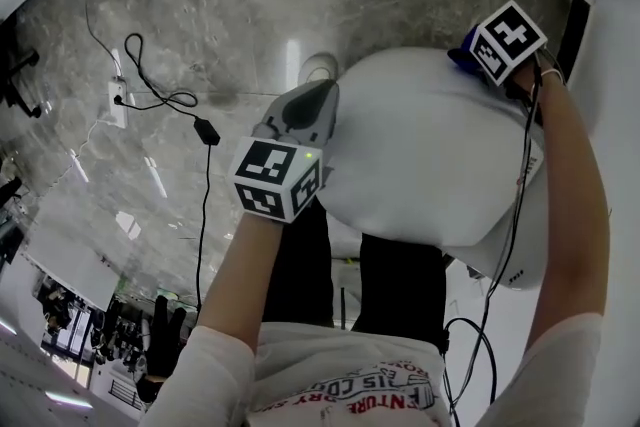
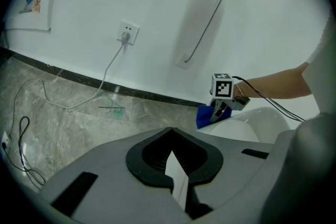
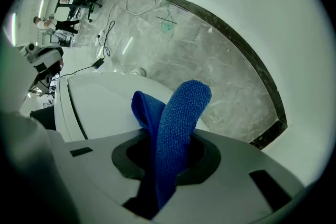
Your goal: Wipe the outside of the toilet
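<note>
Right tongs [image 3: 167,160] are pinched onto a blue cloth [image 3: 178,113], a fold of which stands up out of the jaws. The cloth is held at the far right edge of the toilet [image 1: 420,155], whose closed white lid lies between the person's arms and close to the white wall. Whether the cloth is pressed onto the surface cannot be told. Left tongs [image 2: 176,176] are pressed together with nothing between them and are held over the grey stone floor [image 1: 180,45], just left of the toilet and apart from it.

The far part of the lid and shell is judged to be the step in hand. More of the cloth should be laid flat on the surface rather than led by its folded tip. Light, even pressure and overlapping strokes from far to near are advised, with the curved sides followed downward. A firm pinch is needed so that the cloth is not dragged out. The black cable [image 1: 520,200] along the right arm should be held off the wiped surface.
</note>
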`<state>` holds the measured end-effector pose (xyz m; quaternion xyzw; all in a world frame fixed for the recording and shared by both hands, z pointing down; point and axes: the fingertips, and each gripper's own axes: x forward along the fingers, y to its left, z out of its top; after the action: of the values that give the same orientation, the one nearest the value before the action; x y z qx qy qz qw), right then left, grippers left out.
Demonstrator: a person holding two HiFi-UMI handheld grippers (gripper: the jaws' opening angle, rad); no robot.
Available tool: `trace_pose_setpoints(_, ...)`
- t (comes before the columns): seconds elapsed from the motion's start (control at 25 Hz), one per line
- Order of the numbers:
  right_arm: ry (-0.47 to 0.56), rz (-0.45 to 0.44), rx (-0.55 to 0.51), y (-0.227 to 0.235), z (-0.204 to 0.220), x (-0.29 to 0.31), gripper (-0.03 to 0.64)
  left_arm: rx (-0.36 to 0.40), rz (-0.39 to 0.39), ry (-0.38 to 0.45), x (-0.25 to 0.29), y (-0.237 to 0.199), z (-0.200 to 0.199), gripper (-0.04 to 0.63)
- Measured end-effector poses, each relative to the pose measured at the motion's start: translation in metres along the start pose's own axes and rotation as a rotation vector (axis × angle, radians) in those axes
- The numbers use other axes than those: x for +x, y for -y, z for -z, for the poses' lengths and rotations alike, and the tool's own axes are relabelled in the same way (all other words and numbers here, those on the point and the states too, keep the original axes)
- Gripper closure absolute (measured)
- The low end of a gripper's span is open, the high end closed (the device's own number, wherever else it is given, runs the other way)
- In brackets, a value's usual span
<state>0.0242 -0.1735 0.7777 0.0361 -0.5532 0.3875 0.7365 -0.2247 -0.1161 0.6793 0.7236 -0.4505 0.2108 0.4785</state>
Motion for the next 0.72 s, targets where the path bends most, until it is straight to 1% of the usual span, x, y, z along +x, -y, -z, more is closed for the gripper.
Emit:
trace_pose_setpoints(0.08,-0.006,-0.004,-0.039,-0.011,-0.015,0.003,0.545,-0.002,0.002,0.002,-0.004,-0.007,0.002,0.588)
trace_pose_setpoints(0.2,0.013,-0.046,-0.107,-0.037,-0.043,0.007,0.545,-0.014,-0.001,0.018,-0.01,-0.02,0.005,0.588)
trace_pose_setpoints(0.32,0.027,-0.078,-0.191,-0.068,-0.07,0.01,0.545,-0.035,-0.027,0.039,-0.019,-0.034,0.01,0.588)
trace_pose_setpoints(0.44,0.014,-0.078,-0.272,-0.095,-0.091,0.013,0.545,-0.062,-0.054,0.056,-0.03,-0.046,0.017,0.588)
trace_pose_setpoints(0.72,-0.005,-0.085,-0.403,-0.14,-0.12,0.021,0.545,-0.128,-0.094,0.068,-0.051,-0.07,0.046,0.588)
